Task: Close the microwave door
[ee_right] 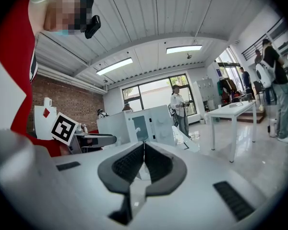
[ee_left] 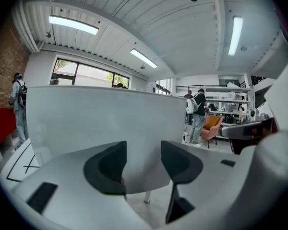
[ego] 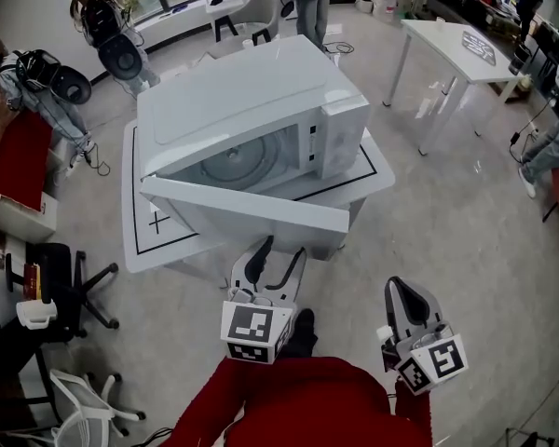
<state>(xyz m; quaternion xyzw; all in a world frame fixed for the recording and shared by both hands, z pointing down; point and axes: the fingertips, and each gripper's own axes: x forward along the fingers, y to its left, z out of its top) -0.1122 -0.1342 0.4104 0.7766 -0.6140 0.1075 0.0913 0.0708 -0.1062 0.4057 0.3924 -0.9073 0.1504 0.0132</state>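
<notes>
A white microwave (ego: 252,101) stands on a low white table (ego: 138,240). Its door (ego: 252,203) hangs open toward me, with the cavity and glass turntable in sight behind it. My left gripper (ego: 281,248) is open just in front of the door's near edge. In the left gripper view the door (ee_left: 105,119) fills the space ahead, and nothing sits between the pads of the left gripper (ee_left: 144,164). My right gripper (ego: 398,291) is shut and empty, lower right and away from the door. From the right gripper (ee_right: 144,152) the microwave (ee_right: 139,126) shows at a distance.
A white desk (ego: 447,40) stands at the back right. Black office chairs (ego: 74,287) and a red bench (ego: 19,161) are at the left. People stand at the back (ego: 312,3) and at the right edge (ego: 550,138). Bare grey floor lies between me and the table.
</notes>
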